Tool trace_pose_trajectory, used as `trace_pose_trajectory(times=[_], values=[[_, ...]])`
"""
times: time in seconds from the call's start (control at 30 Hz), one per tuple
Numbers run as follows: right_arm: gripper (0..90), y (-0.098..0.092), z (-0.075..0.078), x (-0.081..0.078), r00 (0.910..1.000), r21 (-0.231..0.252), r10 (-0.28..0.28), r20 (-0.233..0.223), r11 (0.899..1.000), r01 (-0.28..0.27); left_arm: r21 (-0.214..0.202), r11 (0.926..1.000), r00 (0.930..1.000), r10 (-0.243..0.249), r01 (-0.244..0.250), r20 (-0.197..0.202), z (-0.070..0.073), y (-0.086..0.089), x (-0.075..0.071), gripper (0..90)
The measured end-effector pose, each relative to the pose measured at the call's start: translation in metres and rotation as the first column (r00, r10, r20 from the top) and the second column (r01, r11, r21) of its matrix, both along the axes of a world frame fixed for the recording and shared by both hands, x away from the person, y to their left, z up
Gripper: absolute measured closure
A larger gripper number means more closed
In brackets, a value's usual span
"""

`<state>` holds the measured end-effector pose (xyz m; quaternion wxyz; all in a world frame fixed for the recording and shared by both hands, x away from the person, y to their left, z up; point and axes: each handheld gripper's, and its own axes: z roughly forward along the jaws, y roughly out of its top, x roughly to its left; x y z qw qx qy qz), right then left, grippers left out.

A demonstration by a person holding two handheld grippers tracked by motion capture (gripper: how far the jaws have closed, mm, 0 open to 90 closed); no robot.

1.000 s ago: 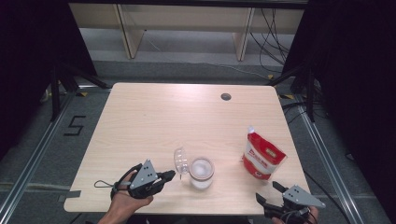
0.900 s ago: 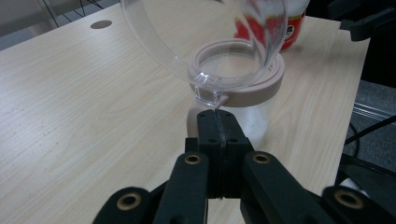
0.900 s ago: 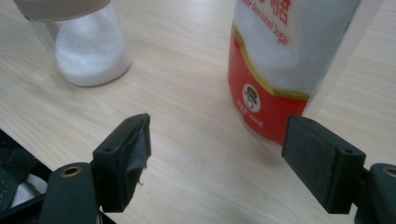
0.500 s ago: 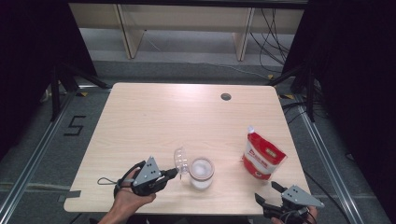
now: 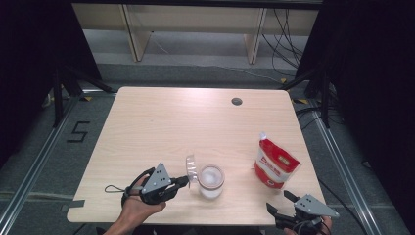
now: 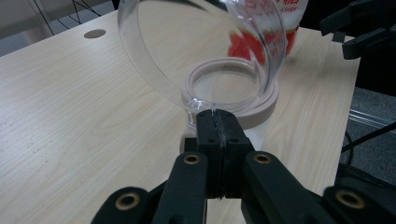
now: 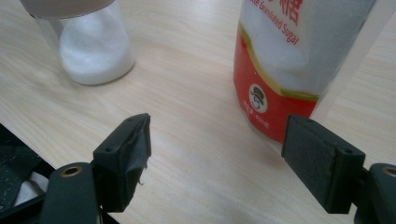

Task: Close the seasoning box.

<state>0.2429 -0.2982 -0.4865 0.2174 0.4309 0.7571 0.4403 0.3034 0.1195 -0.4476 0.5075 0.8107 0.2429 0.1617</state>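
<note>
A small glass jar with white sugar in it stands near the table's front edge. Its clear hinged lid is swung up on the jar's left side. My left gripper is shut on the lower edge of that lid, and behind the lid lies the jar's beige rim. A red and white sugar bag stands upright to the right of the jar. My right gripper hovers open at the front edge, just short of the bag, with nothing between its jaws. The jar is off to its left.
The wooden table has a round cable hole at the back right. Shelving and cables lie on the floor beyond the far edge. The other hand's gripper appears beside the bag in the left gripper view.
My left hand has edged slightly to the right toward the jar, still pinching the lid. The right gripper, jar and bag have stayed where they were.
</note>
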Motion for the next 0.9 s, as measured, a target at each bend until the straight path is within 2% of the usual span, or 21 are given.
trace_pose_trajectory(times=[0.13,0.17,0.27,0.37,0.4,0.47,0.53,0.57,0.6,0.63,0.7,0.77,0.8,0.9], values=[[25.0,0.0001,0.0002,-0.0002,1.0000,-0.002,-0.006,0.000,1.000,0.006,0.005,1.0000,1.0000,-0.005,0.005,0.002,0.0006,-0.0011,0.0001,88.5],[25.0,-0.0002,0.0002,0.0001,1.0000,-0.006,-0.005,0.008,1.000,0.005,-0.006,1.0000,0.9999,0.002,-0.002,-0.010,0.0004,-0.0021,-0.0007,88.4],[25.0,0.0006,0.0001,-0.0004,1.0000,0.002,-0.006,-0.004,1.000,0.006,0.005,1.0000,1.0000,-0.004,0.004,0.001,0.0014,-0.0024,0.0001,88.3],[25.0,0.0001,0.0001,0.0001,1.0000,-0.008,-0.005,0.006,1.000,0.005,0.003,0.9999,0.9999,-0.014,0.014,0.003,0.0020,-0.0036,0.0005,88.0],[25.0,0.0004,0.0000,0.0000,1.0000,-0.006,-0.006,0.004,1.000,0.006,-0.008,1.0000,1.0000,-0.005,0.005,-0.007,0.0016,-0.0048,-0.0006,87.9],[25.0,-0.0001,0.0004,0.0001,1.0000,-0.015,0.001,-0.002,1.000,-0.001,-0.004,0.9999,0.9999,-0.011,0.011,0.000,0.0019,-0.0053,-0.0004,87.7],[25.0,0.0012,0.0006,-0.0012,0.9999,-0.003,-0.011,-0.012,1.000,0.011,-0.001,0.9998,0.9998,-0.018,0.018,0.002,0.0022,-0.0061,-0.0010,87.3],[25.0,0.0002,0.0005,0.0001,1.0000,-0.007,0.003,0.003,1.000,-0.003,-0.003,0.9999,0.9999,-0.015,0.015,-0.002,0.0023,-0.0065,-0.0016,87.1],[25.0,0.0015,0.0006,-0.0011,1.0000,0.000,-0.008,-0.005,1.000,0.008,-0.004,0.9997,0.9997,-0.022,0.022,0.004,0.0025,-0.0070,-0.0015,86.9],[24.9,0.0005,0.0006,0.0000,1.0000,-0.015,0.002,0.009,1.000,-0.002,-0.001,0.9997,0.9997,-0.024,0.024,0.005,0.0027,-0.0071,-0.0016,86.7],[25.0,0.0013,0.0007,-0.0010,1.0000,-0.008,-0.001,-0.005,1.000,0.001,-0.003,0.9996,0.9996,-0.027,0.027,0.003,0.0028,-0.0067,-0.0020,86.4],[25.0,0.0009,0.0004,0.0000,1.0000,-0.012,0.006,0.005,1.000,-0.006,0.001,0.9996,0.9996,-0.029,0.029,0.000,0.0025,-0.0056,-0.0021,84.7],[25.0,0.0013,0.0005,-0.0006,1.0000,-0.006,0.002,-0.003,1.000,-0.002,-0.002,0.9996,0.9995,-0.030,0.030,-0.007,0.0023,-0.0050,-0.0024,83.0],[25.0,0.0007,0.0006,-0.0001,0.9999,-0.015,0.004,0.011,1.000,-0.003,-0.036,0.9989,0.9984,-0.030,0.028,-0.048,0.0003,-0.0028,-0.0027,75.8]])
